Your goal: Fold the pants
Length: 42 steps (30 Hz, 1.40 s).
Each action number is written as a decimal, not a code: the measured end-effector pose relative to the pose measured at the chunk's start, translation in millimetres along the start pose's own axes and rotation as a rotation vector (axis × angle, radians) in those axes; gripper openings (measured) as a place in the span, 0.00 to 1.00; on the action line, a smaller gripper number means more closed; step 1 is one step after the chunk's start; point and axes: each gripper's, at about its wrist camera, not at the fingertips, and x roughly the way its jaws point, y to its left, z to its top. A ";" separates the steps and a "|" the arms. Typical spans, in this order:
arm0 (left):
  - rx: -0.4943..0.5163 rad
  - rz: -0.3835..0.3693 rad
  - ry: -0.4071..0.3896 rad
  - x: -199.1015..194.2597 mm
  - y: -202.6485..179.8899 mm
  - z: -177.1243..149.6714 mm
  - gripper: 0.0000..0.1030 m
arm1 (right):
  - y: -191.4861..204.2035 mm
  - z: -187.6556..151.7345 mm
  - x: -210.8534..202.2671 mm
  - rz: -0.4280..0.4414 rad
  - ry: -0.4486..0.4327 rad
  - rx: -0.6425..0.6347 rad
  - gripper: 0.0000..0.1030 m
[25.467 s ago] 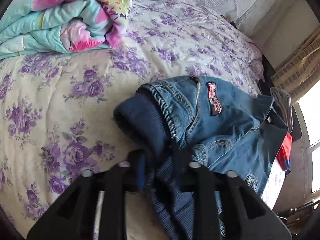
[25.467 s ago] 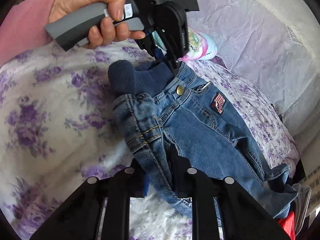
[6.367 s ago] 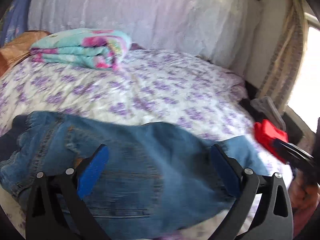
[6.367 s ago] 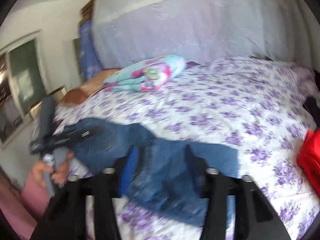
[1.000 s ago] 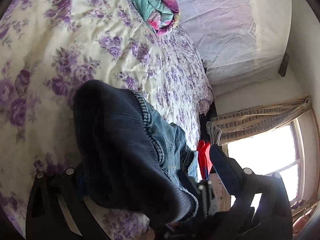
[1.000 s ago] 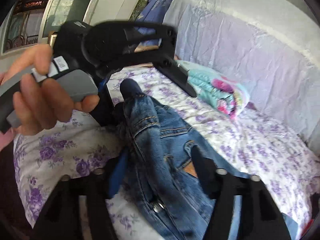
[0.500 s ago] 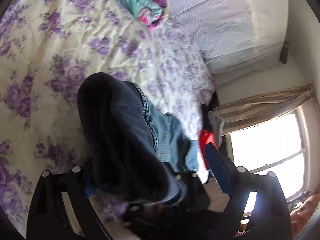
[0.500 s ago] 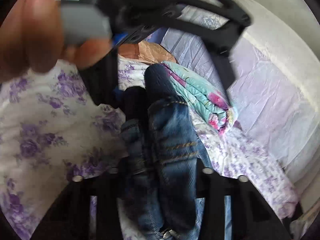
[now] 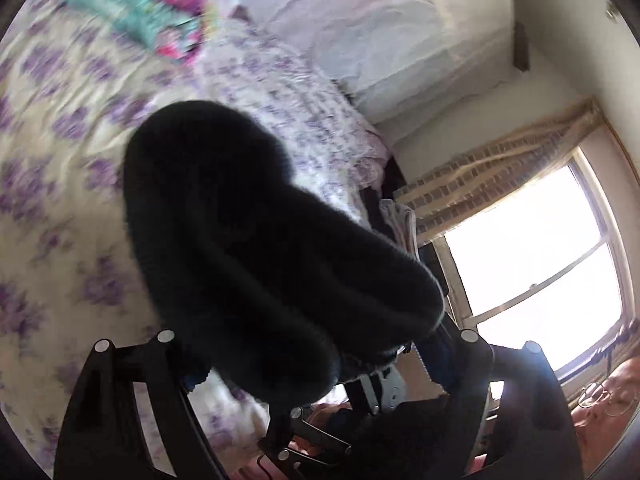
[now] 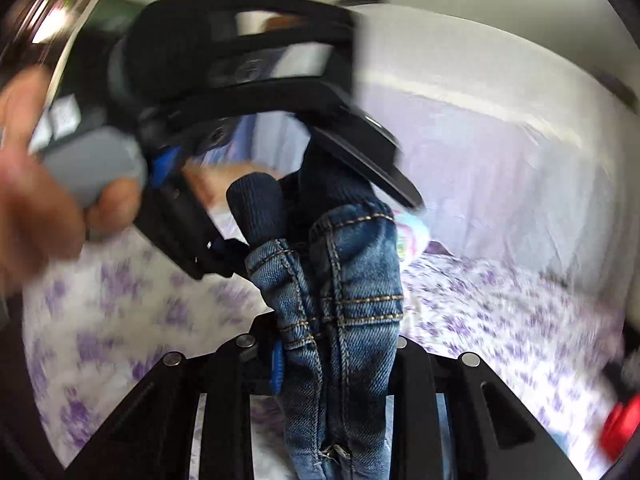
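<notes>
Over the bed (image 10: 500, 320) I have the pants (image 10: 344, 320) lifted clear, bunched upright; they look soft, floppy and fairly heavy, so I'd judge the thick waistband seam the surest hold. My right gripper (image 10: 336, 356) has its jaws narrowed onto the denim. My left gripper (image 9: 316, 344) has the dark ribbed waistband (image 9: 248, 248) between its jaws; whether they pinch it I cannot tell

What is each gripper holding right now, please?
Left gripper: closed on the dark ribbed waistband of the jeans.
Right gripper: closed on the jeans' denim.
</notes>
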 end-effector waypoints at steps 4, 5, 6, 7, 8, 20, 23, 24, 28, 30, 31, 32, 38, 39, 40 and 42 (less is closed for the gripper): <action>0.166 -0.004 0.024 46.1 -59.8 -5.2 0.77 | -65.8 -15.2 -33.1 -0.023 -0.065 0.272 0.27; 0.211 -0.011 0.040 64.8 -74.9 -8.2 0.77 | -85.7 -24.4 -42.5 -0.026 -0.074 0.360 0.27; 0.239 -0.019 0.055 79.4 -84.5 -10.0 0.77 | -100.0 -32.8 -51.3 -0.031 -0.080 0.428 0.27; 0.263 -0.032 0.075 97.6 -93.4 -12.8 0.77 | -118.2 -44.5 -60.1 -0.038 -0.084 0.512 0.27; 0.281 -0.047 0.097 115.4 -100.1 -16.3 0.77 | -133.6 -55.3 -66.7 -0.044 -0.084 0.578 0.27; 0.230 -0.008 0.244 213.5 -84.1 -44.8 0.77 | -233.7 -189.5 -75.6 0.109 0.087 1.229 0.30; 0.361 0.123 0.076 165.0 -93.6 -42.5 0.83 | -240.6 -195.4 -84.6 0.182 0.129 1.280 0.30; 0.386 0.158 0.033 156.8 -97.0 -39.4 0.84 | -241.7 -197.3 -90.1 0.193 0.146 1.288 0.31; 0.435 0.284 -0.071 134.8 -87.1 -40.7 0.86 | -239.7 -192.2 -88.2 0.204 0.193 1.299 0.32; 0.439 0.302 -0.060 139.8 -77.6 -48.8 0.86 | -244.1 -184.6 -84.5 0.201 0.184 1.247 0.32; 0.439 0.300 -0.050 144.0 -73.8 -53.1 0.86 | -243.9 -177.0 -79.3 0.184 0.179 1.191 0.32; 0.433 0.304 -0.035 151.4 -68.5 -57.7 0.86 | -246.2 -168.0 -74.4 0.171 0.172 1.131 0.32; 0.399 0.279 -0.032 164.1 -63.6 -68.9 0.86 | -265.3 -152.9 -36.8 0.281 0.126 1.019 0.31; 0.406 0.275 -0.037 164.6 -64.9 -70.3 0.87 | -269.7 -165.3 -25.3 0.320 0.149 1.075 0.29; 0.415 0.276 -0.033 168.3 -65.4 -72.2 0.88 | -275.1 -176.4 -19.6 0.338 0.169 1.156 0.27; 0.434 0.301 0.007 183.3 -62.8 -76.9 0.88 | -283.7 -178.7 -17.9 0.362 0.163 1.218 0.30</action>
